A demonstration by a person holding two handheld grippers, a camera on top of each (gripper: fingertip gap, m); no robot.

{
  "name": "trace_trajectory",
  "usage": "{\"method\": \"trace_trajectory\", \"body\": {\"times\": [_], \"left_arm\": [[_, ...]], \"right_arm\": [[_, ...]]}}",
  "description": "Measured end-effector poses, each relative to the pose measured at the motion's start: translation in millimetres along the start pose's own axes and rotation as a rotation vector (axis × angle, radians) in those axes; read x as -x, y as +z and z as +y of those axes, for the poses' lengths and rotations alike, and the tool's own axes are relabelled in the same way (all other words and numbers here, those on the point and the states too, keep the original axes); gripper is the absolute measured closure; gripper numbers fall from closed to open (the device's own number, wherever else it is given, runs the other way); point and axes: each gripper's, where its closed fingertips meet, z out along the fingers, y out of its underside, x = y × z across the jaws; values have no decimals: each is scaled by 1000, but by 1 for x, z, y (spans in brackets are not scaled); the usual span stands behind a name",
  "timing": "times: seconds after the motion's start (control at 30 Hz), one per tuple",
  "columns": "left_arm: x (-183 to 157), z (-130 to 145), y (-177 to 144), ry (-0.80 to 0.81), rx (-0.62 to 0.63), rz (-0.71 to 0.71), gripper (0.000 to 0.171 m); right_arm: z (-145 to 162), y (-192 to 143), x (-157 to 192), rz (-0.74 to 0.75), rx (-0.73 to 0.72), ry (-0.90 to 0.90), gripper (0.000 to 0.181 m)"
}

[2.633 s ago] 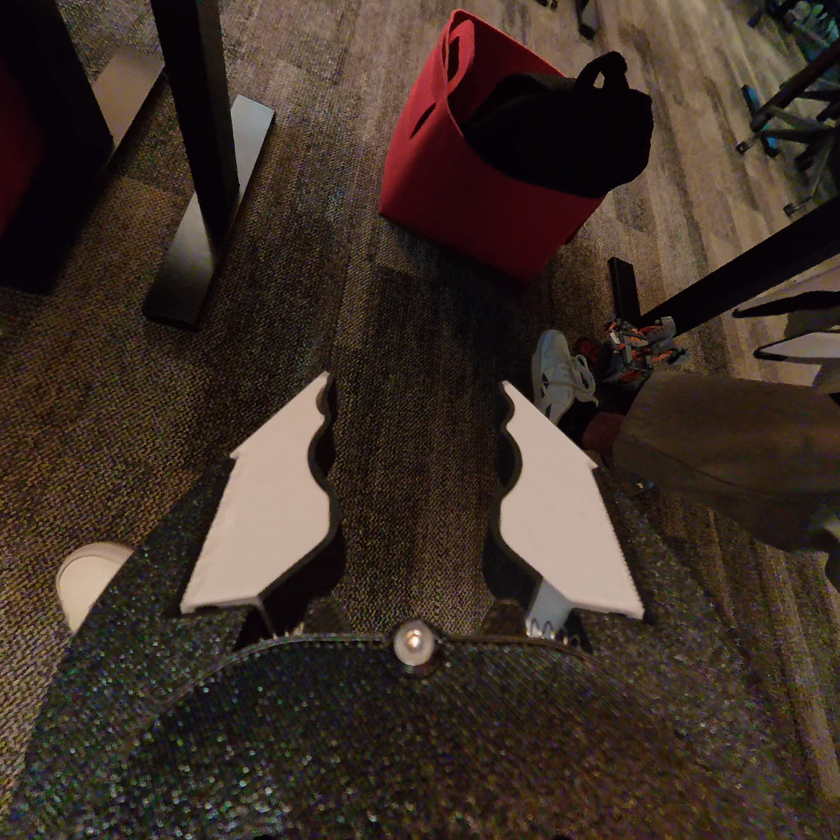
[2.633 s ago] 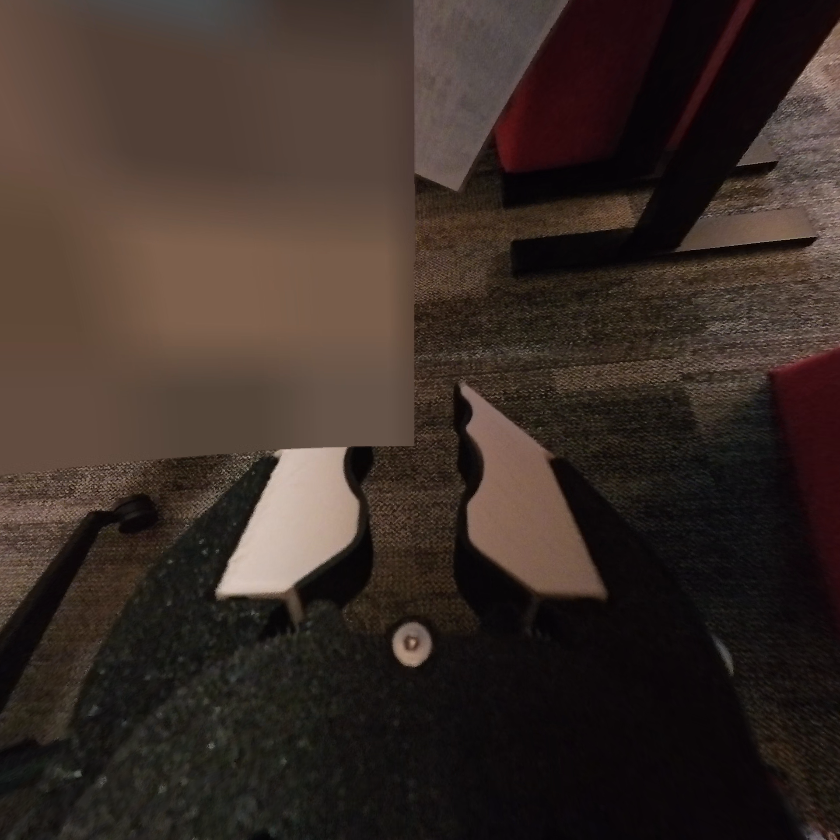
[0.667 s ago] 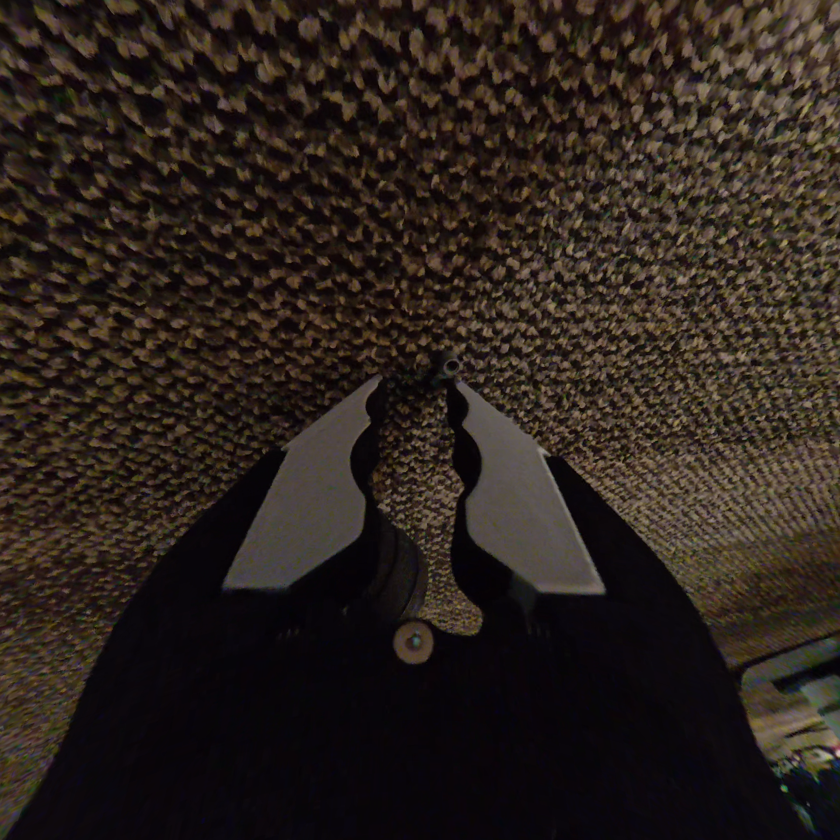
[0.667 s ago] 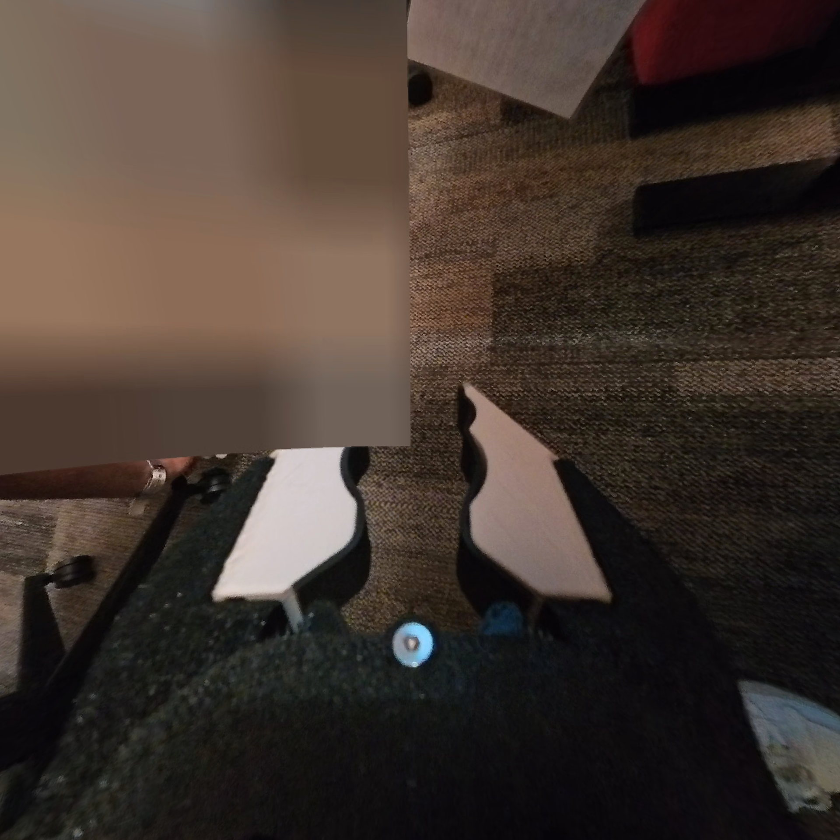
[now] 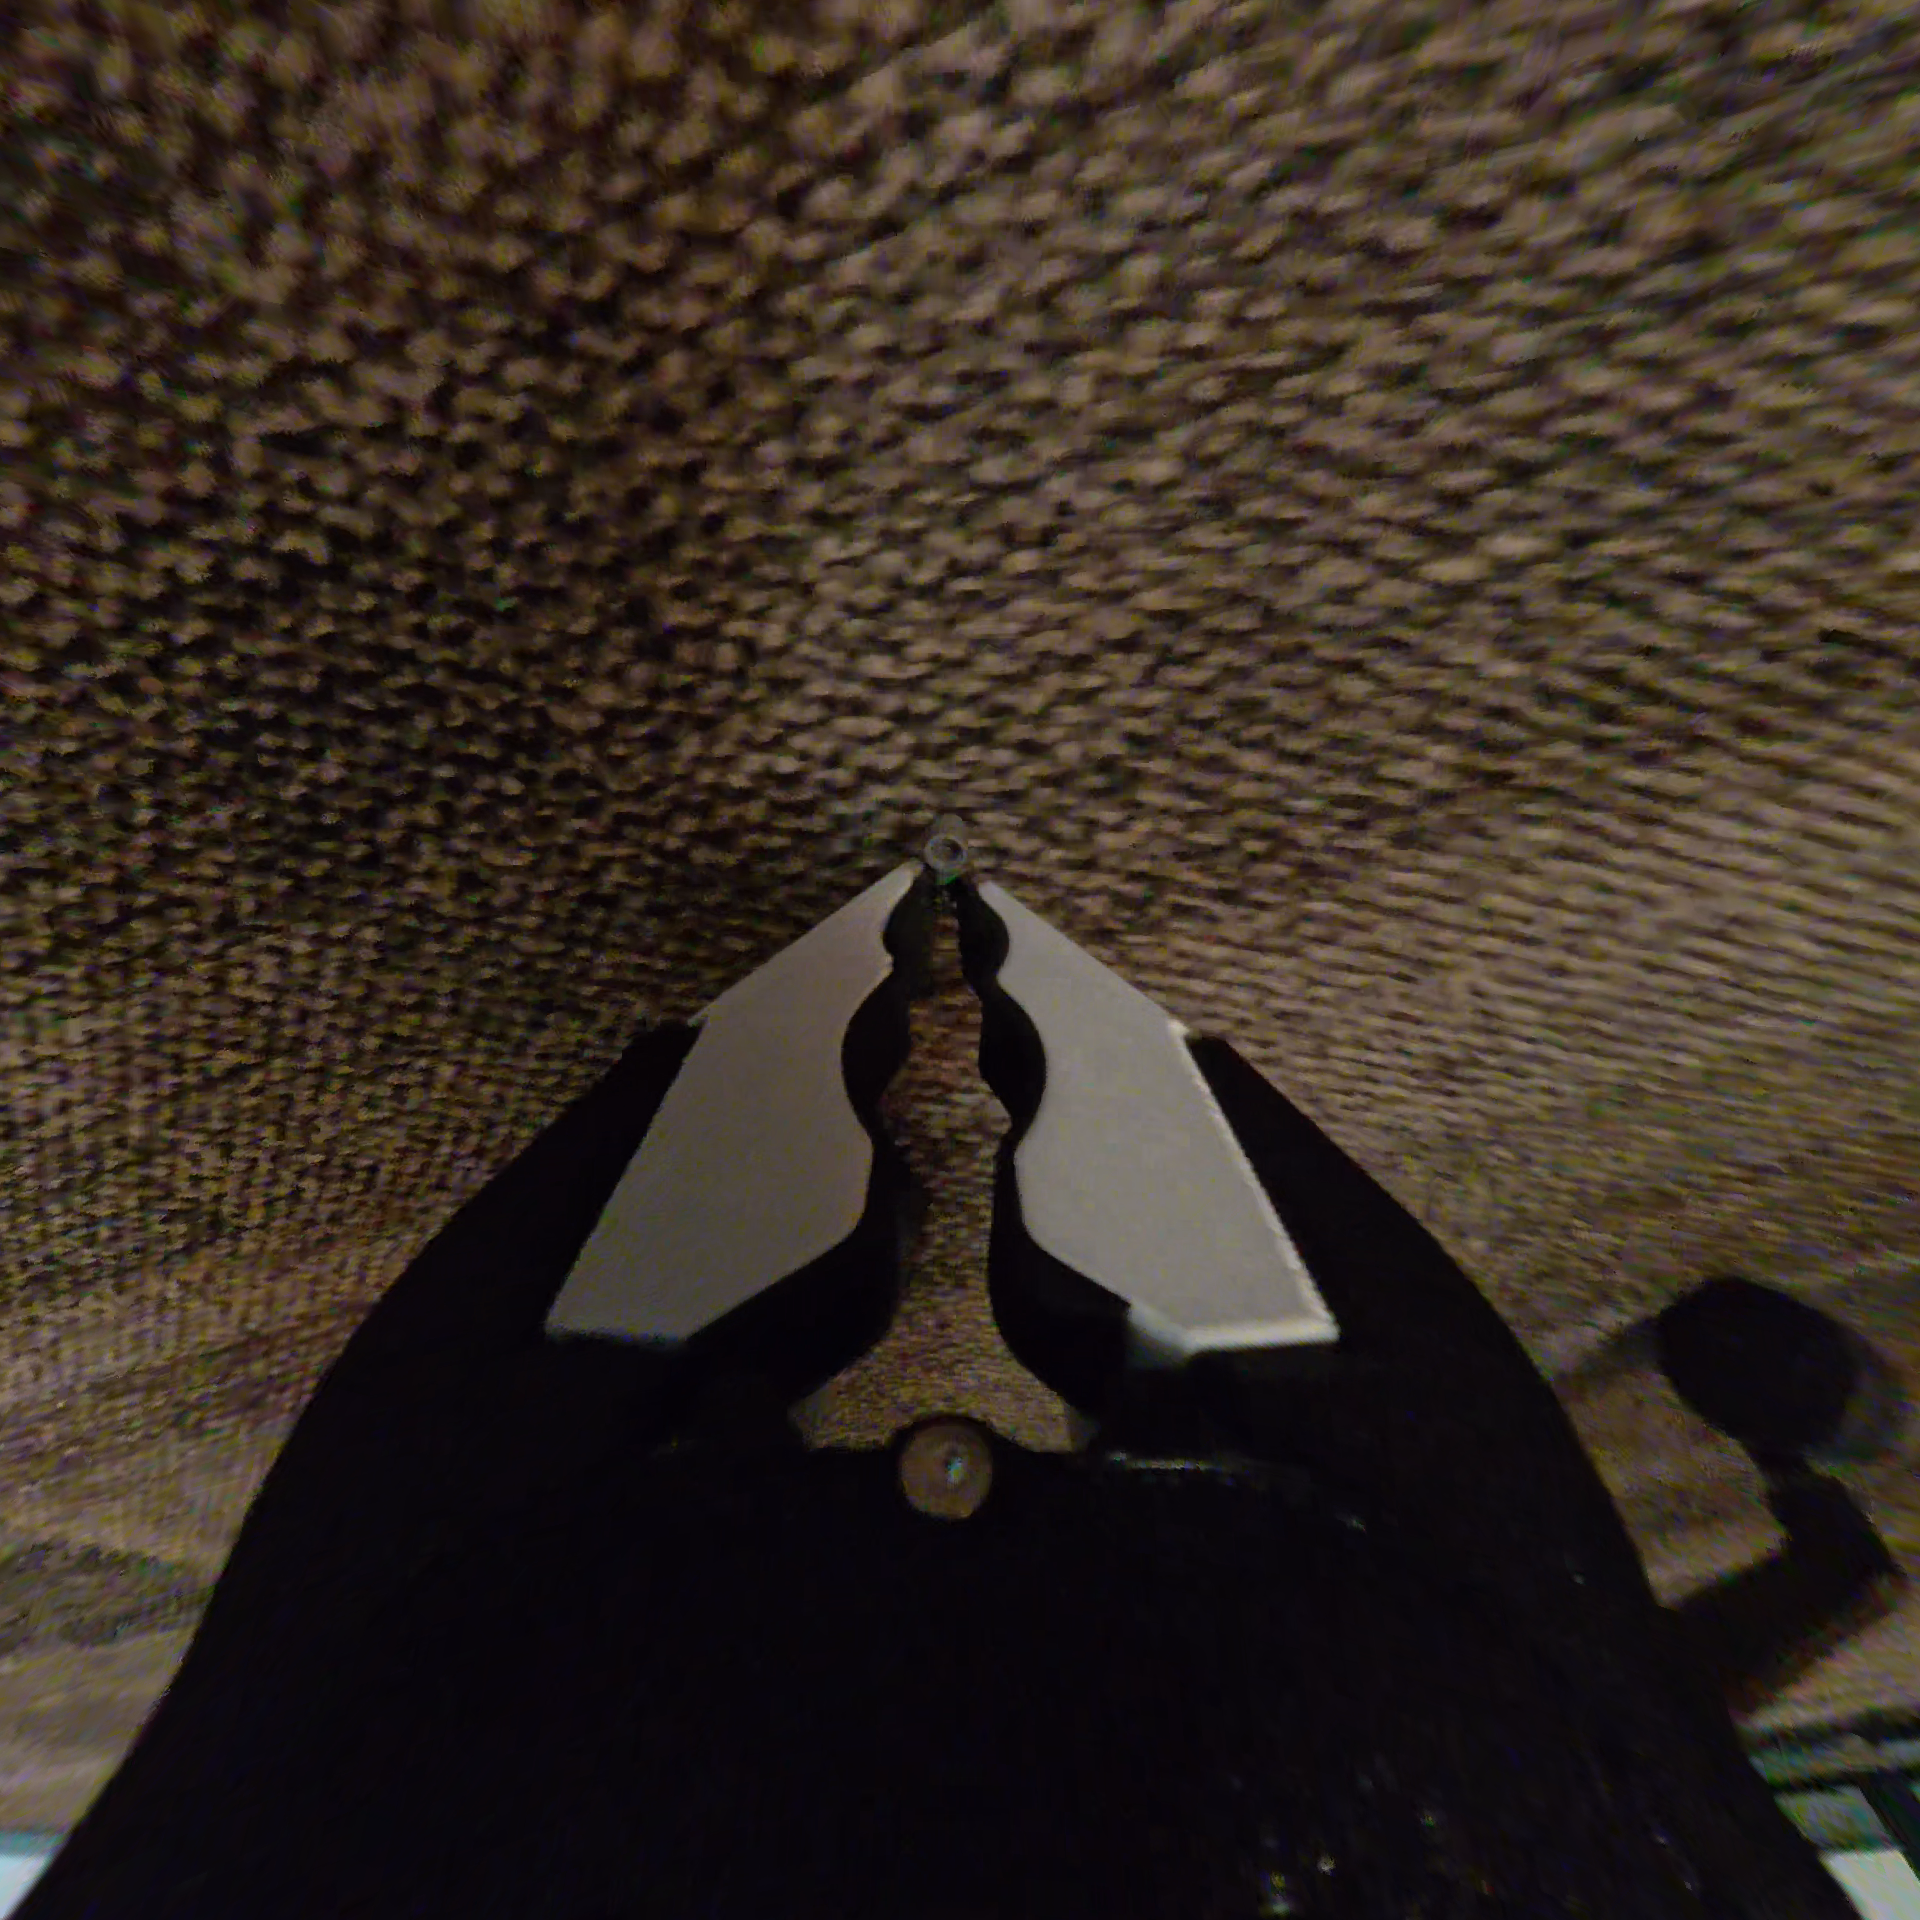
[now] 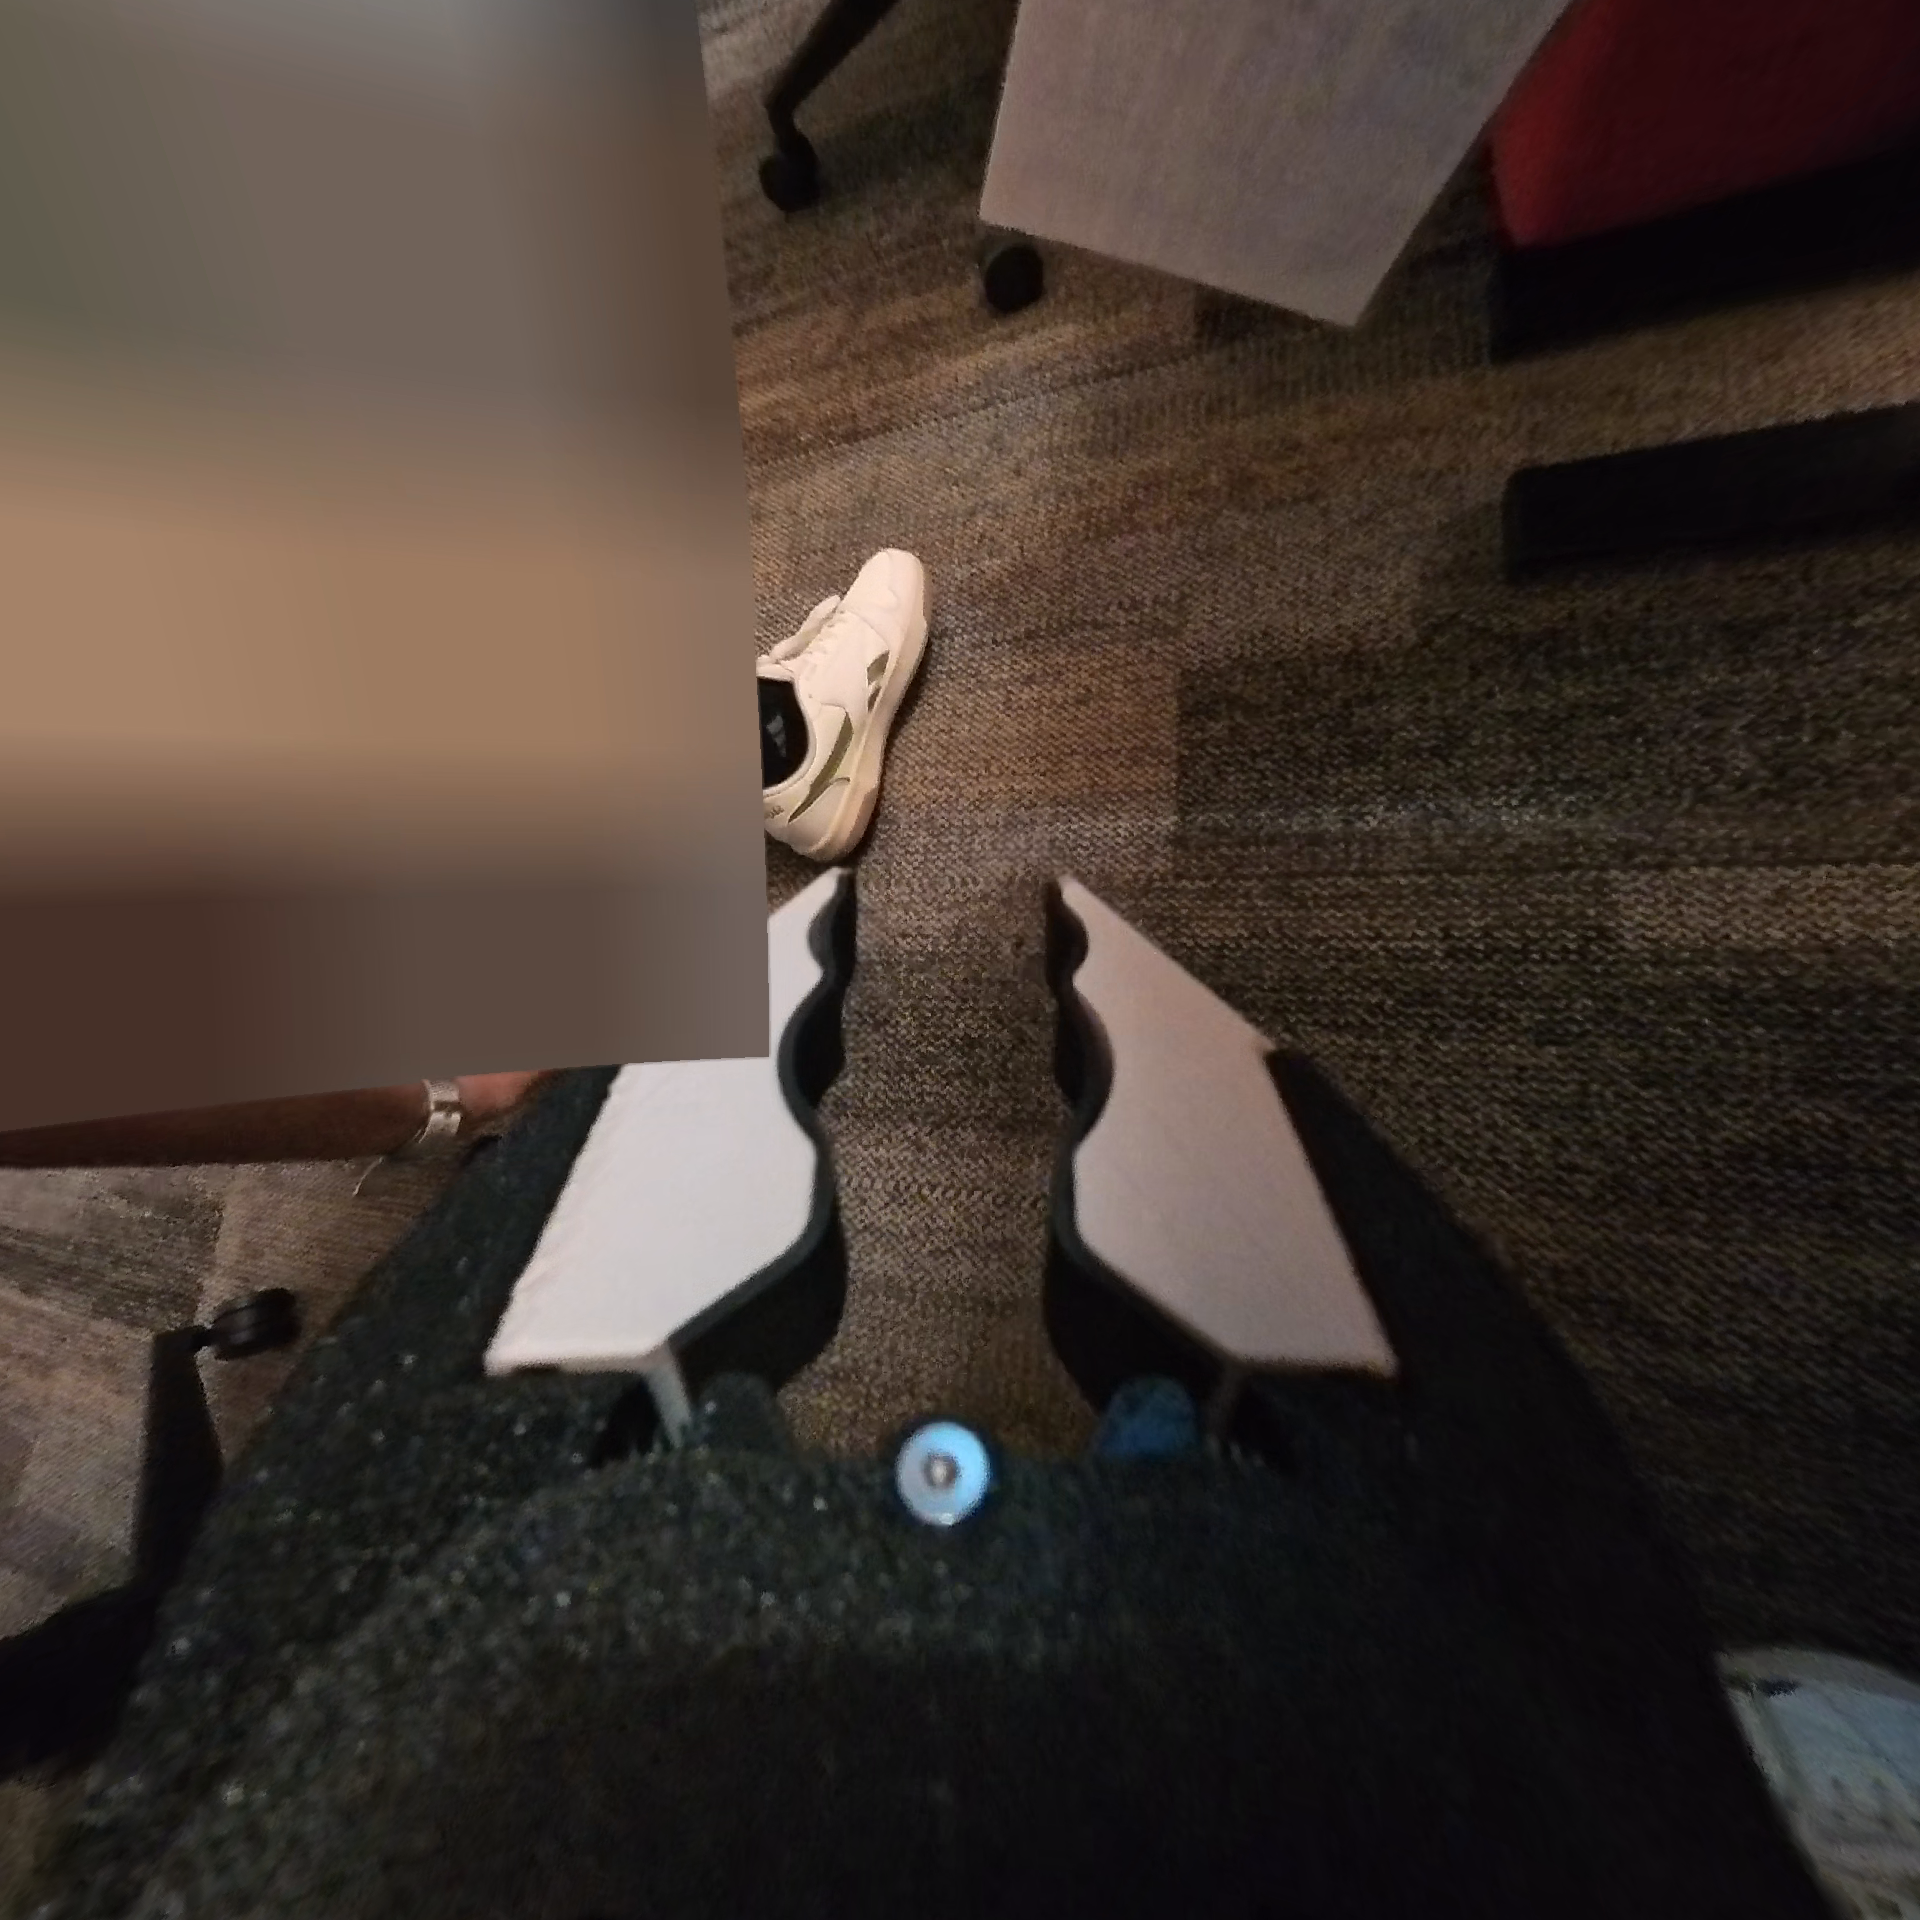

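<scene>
In the left wrist view my left gripper point(image 5: 940, 888) is down at the brown carpet point(image 5: 935, 416). Its white fingers point(image 5: 748, 1153) are nearly together, and the tips pinch a small metal screw point(image 5: 947, 852) that lies against the carpet pile. In the right wrist view my right gripper point(image 6: 951, 883) is open and empty. It hangs well above the carpet point(image 6: 1455, 935), with a white shoe point(image 6: 847, 707) just beyond its left fingertip.
A black chair caster point(image 5: 1756, 1371) stands close by on the right in the left wrist view. The right wrist view shows a grey panel point(image 6: 1226, 135), a chair caster point(image 6: 1013, 272), a red object point(image 6: 1704, 94), a black table foot point(image 6: 1704, 509) and a wrist with a bracelet point(image 6: 442, 1107). The left gripper's tips are roughly 65 cm from the right gripper's.
My left gripper dropped from high above the floor to the carpet, and its fingers closed onto the small screw. My right gripper shifted, so the white shoe came into its view.
</scene>
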Motion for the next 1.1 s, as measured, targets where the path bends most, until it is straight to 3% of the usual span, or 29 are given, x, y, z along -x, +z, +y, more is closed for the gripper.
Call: {"method": "trace_trajectory", "body": {"times": [0.13, 0.27, 0.43, 0.53, 0.67, 0.77, 0.93, 1.1], "left_arm": [[-83, -11, -37, 147, -29, 150, 171], [-212, -37, -109, 409, -145, 351, 170], [-373, -85, -265, 853, -408, 544, 170], [-429, -97, -371, 1007, -515, 665, 170], [-430, -98, -481, 1072, -612, 745, 171], [-402, -97, -527, 1054, -661, 771, 171], [-370, -107, -558, 1038, -727, 747, 171], [-390, -119, -567, 1095, -755, 737, 171]], "right_arm": [[-6, -1, 3, -3, -22, -7, 146], [-5, -3, 0, 29, -22, -29, 147], [-13, -26, -17, 141, -79, -67, 150], [-28, -49, -18, 171, -155, -60, 150], [-21, -85, -33, 265, -159, -83, 151], [-4, -105, -36, 249, -167, -43, 151], [33, -118, -48, 273, -39, -32, 150], [3, -126, -53, 281, -18, -113, 150]]}}
